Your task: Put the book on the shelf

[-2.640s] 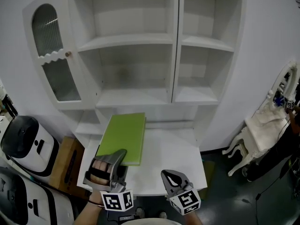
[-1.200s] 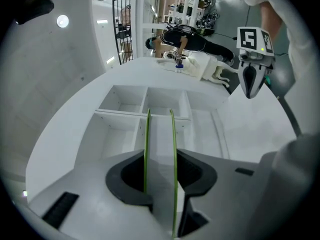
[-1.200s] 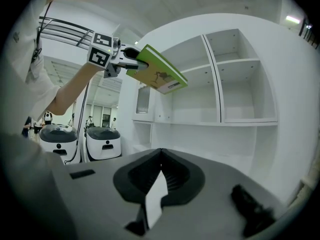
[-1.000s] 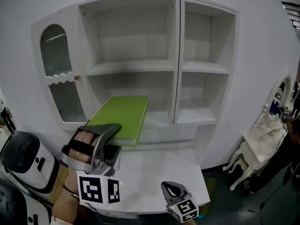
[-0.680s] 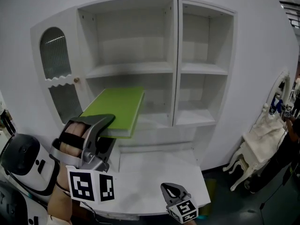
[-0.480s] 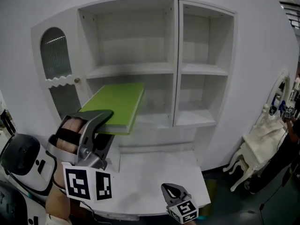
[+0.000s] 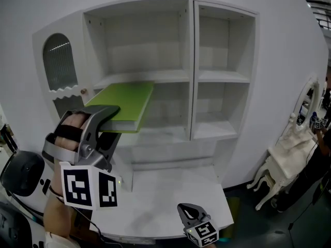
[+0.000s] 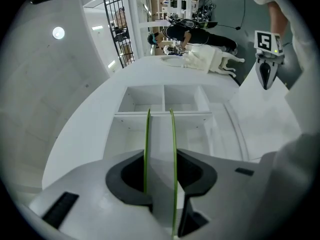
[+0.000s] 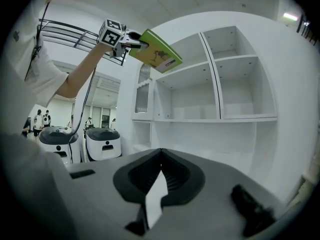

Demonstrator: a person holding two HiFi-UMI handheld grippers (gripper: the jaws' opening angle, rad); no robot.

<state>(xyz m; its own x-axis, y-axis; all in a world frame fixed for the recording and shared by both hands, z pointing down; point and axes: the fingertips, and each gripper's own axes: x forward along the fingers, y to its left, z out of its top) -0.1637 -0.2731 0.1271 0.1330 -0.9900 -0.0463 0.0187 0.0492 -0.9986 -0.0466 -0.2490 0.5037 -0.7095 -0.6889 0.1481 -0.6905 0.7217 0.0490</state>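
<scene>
Book [image 7: 124,105], green-covered and lying flat, hangs in the air at the front of the white shelf unit [image 7: 192,61], pinched at its near edge by your left tongs [image 7: 110,123]. Your left gripper view confirms the hold. The left tongs [image 8: 160,166] are closed on the book [image 8: 160,139], seen edge-on, with 1 jaw pressed against each green cover and the pale pages between. The book sits level with the middle board [image 7: 170,76] of the unit's left column. Its far edge is close to that board's front lip, but whether the 2 touch cannot be told. Your hand [image 7: 72,133] wraps the handle behind the jaws, with the marker cube [image 7: 88,187] below it. At the lower edge of the head view, your right tongs [image 7: 193,209] hover over the front of the white counter [image 7: 170,185], well apart from the book. In the right gripper view these tongs [image 9: 160,154] are pressed together at the tips with nothing between them. The book [image 9: 156,51] appears high at upper left there, held out by the left tongs [image 9: 134,43]. An arched glass door [image 7: 59,61] flanks the shelves at left, and a white chair [image 7: 289,149] stands off to the right.
</scene>
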